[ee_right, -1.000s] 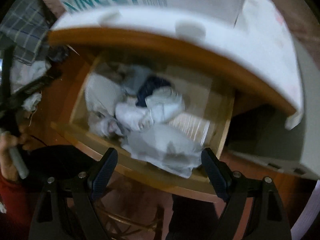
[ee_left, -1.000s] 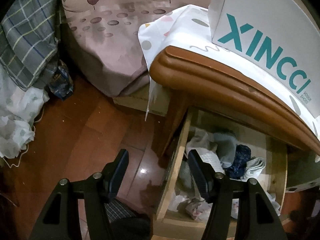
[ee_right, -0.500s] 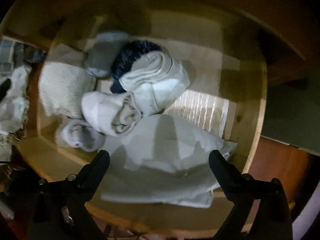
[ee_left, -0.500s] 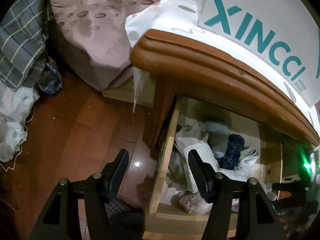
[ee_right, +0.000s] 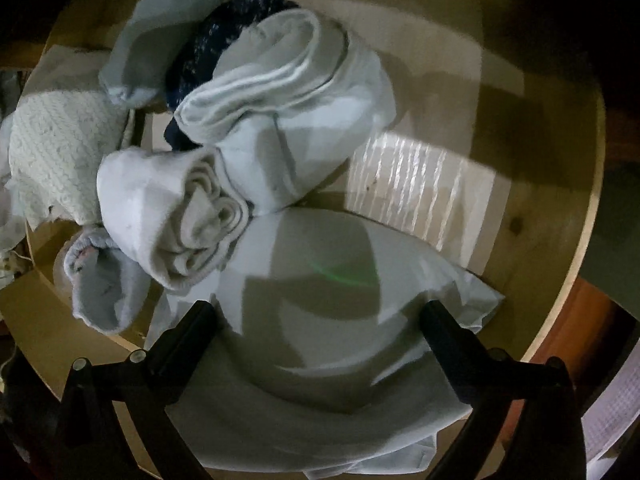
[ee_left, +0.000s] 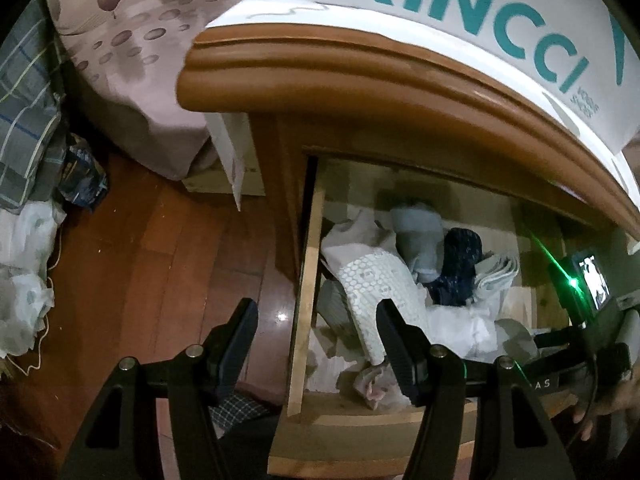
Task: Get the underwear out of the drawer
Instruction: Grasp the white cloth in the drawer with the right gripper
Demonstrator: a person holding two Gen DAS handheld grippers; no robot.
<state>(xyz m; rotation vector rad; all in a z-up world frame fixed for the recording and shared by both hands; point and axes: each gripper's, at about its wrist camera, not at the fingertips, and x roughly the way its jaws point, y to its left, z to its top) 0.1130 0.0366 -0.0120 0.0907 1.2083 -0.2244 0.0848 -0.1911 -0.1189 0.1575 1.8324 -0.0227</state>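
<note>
- Pale wooden drawer [ee_right: 560, 216] stands pulled out, filled with rolled and folded cloth.
- The grey-white underwear [ee_right: 320, 320] lies flat at its front; soft, light and limp, best pinched at a bunched fold.
- Right gripper [ee_right: 320, 312] straddles it, jaws opening.
- Left gripper [ee_left: 316, 320] hangs half-spread, empty.

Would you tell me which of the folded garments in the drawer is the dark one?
The navy speckled roll at the back of the drawer, wedged between two pale rolls; every other garment is white or light grey.
</note>
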